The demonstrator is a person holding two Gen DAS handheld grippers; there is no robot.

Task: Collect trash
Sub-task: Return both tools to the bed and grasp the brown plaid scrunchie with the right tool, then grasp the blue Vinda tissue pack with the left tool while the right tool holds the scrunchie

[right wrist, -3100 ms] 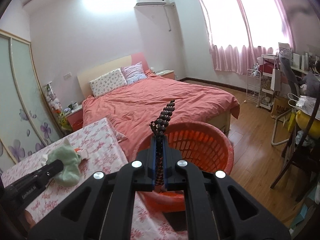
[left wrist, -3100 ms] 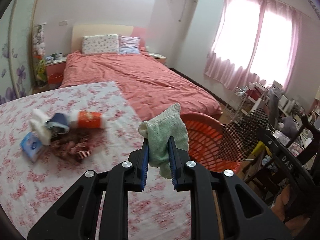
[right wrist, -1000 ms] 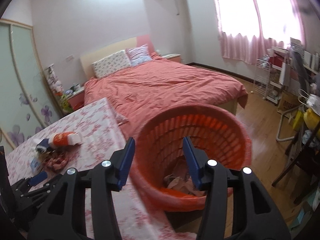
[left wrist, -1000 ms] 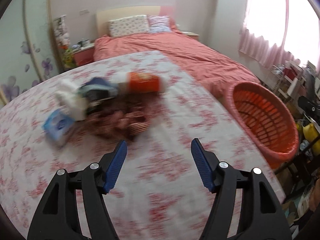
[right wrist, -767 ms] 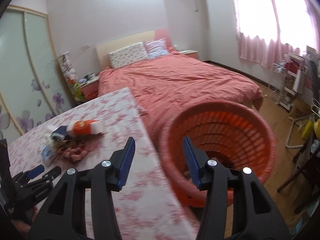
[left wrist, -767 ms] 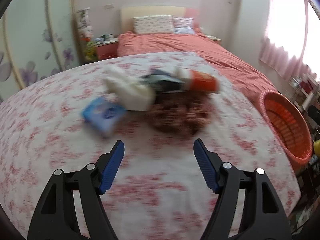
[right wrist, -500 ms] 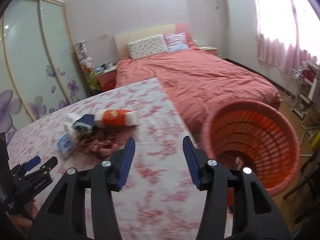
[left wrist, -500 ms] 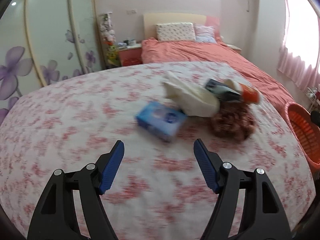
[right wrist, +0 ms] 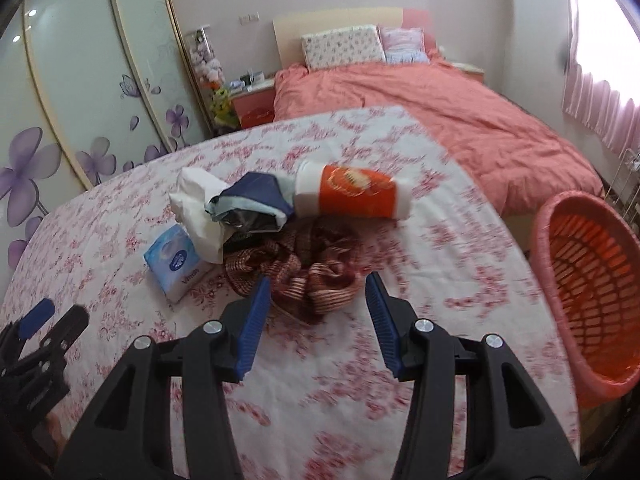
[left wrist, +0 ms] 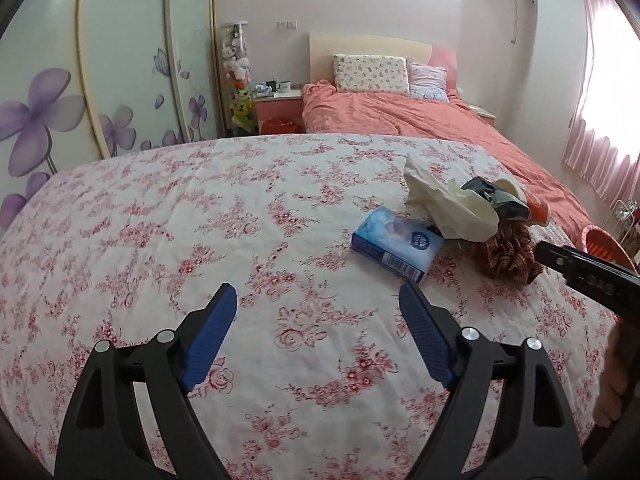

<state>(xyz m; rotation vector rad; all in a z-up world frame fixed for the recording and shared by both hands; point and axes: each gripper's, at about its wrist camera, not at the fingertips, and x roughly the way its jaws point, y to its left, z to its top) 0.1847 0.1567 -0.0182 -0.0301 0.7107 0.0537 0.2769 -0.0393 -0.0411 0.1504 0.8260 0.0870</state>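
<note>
Now both grippers empty: left gripper (left wrist: 318, 300) jaws just widened, right gripper (right wrist: 314, 294) agape before brown cloth (right wrist: 308, 270) — mid-table (left wrist: 160, 216), toward basket-side edge. Descend, pinch cloth only, carry to basket (right wrist: 592, 280).

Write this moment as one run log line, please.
left gripper: open, just widened, empty | right gripper: open, empty, facing plaid cloth | basket: table's right

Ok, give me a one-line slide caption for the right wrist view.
Open right claw poised over a crumpled plaid cloth in the trash pile on a floral tablecloth, orange basket alongside.
</note>
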